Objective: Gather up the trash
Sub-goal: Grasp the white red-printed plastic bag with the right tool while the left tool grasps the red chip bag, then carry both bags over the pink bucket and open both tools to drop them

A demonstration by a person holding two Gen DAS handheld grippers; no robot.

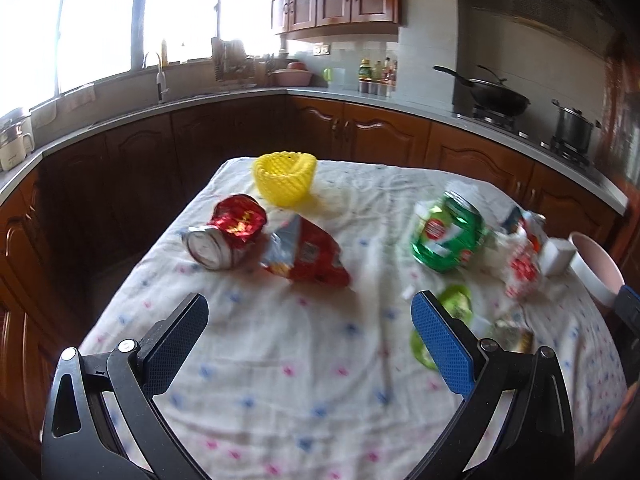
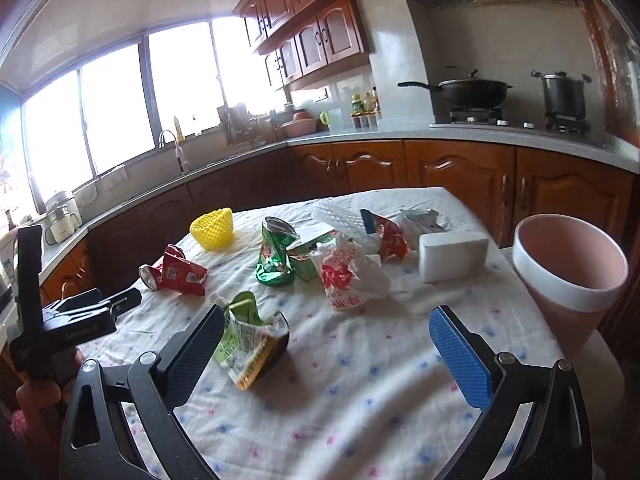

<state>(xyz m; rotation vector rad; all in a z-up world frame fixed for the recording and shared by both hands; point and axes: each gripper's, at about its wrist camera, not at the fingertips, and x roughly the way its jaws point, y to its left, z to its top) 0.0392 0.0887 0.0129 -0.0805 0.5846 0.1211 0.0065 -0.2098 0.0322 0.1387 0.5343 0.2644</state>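
Right wrist: green pouch [image 2: 250, 344] beside tool's left finger [image 2: 192, 352]; bin [image 2: 572, 280] right.

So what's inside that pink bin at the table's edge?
The pink bin shows only bare pink inner wall near its white rim; no trash is visible. Its bottom is hidden by the near rim, so the bottom can't be confirmed empty.

Pink bin [image 1: 591, 268] cut by right edge, hidden behind white box [image 1: 558, 257]; green pouch [image 1: 456, 304] blurred, partly behind blue finger pad [image 1: 442, 344].
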